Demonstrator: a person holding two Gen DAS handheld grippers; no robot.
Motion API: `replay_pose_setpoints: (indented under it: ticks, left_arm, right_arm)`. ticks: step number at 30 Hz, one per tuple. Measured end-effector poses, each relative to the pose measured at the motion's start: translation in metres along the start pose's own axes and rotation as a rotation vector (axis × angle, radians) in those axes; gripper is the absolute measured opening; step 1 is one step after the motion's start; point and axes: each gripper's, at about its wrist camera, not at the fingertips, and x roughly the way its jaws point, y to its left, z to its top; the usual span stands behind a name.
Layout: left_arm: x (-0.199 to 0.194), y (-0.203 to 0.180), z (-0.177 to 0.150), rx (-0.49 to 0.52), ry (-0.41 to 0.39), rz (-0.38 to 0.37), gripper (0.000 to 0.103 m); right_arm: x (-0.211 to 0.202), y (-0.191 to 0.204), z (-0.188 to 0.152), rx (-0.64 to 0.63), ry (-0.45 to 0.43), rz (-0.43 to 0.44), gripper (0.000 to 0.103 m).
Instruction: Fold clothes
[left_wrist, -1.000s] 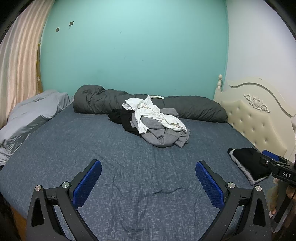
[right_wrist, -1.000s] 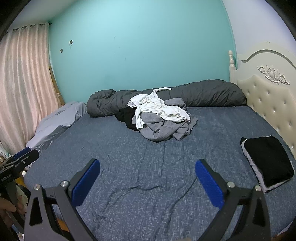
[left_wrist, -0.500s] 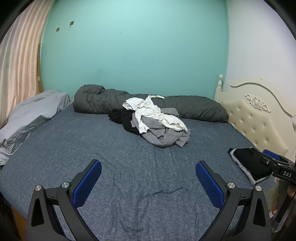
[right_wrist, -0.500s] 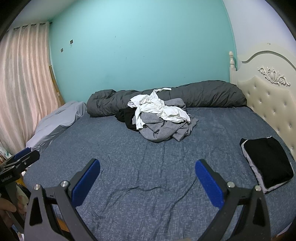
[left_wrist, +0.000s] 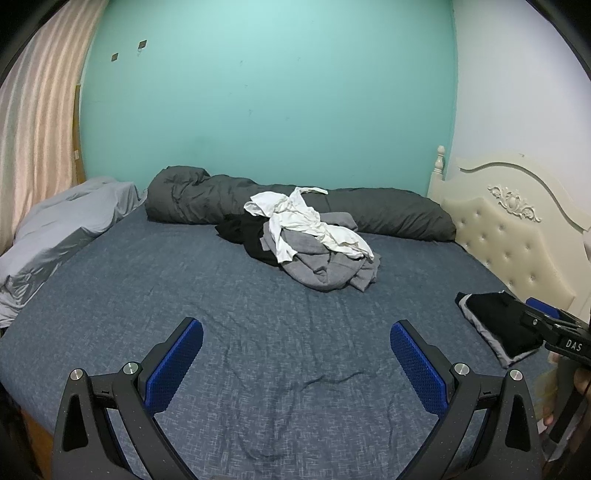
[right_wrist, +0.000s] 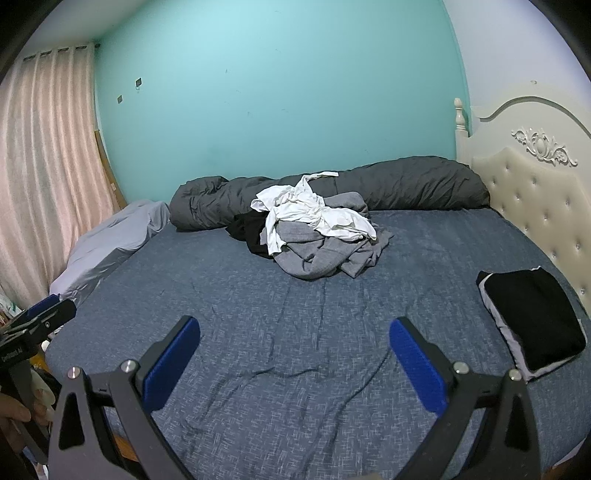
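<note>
Almost nothing has moved since the earlier frames: both views drift only slightly, and the pile, the folded piece and both claws sit where they were. Judged from this, no garment is in hand and the next pick has not begun.

Bed (left_wrist: 147, 280): blue sheet, mostly bare between the claws and the pile, with light creases in the near half. This bare area is the working room for spreading and folding. It is bounded by the duvet (left_wrist: 388, 212) rolled along the far edge, the headboard (right_wrist: 535, 199) on the right, and the grey cover (left_wrist: 66, 221) bunched at the left.

Pile (right_wrist: 317, 240): unfolded clothes, grey at the bottom, black at the left, white (left_wrist: 295, 218) on top, touching the duvet and well apart from both claws. The white piece is the most accessible, being uppermost.

Folded piece (right_wrist: 532, 317): black with a pale edge, lying flat near the headboard side, clear of the pile.

Left gripper (left_wrist: 295, 358): released, jaws spread wide, holding nothing, above bare sheet near the front edge.

Right gripper (right_wrist: 293, 356): likewise released and empty, just beside the left one.

Advance both forward to reach the pile; the path is unobstructed.
</note>
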Motion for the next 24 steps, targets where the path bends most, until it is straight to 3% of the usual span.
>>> replay_pose_setpoints:
  ticks: [24]
  left_arm:
    - [0.0014,0.0039,0.0040,-0.006,-0.002,-0.007,0.103]
  right_arm:
    - [0.0044,-0.0071,-0.0027,0.007,0.013,0.002,0.103]
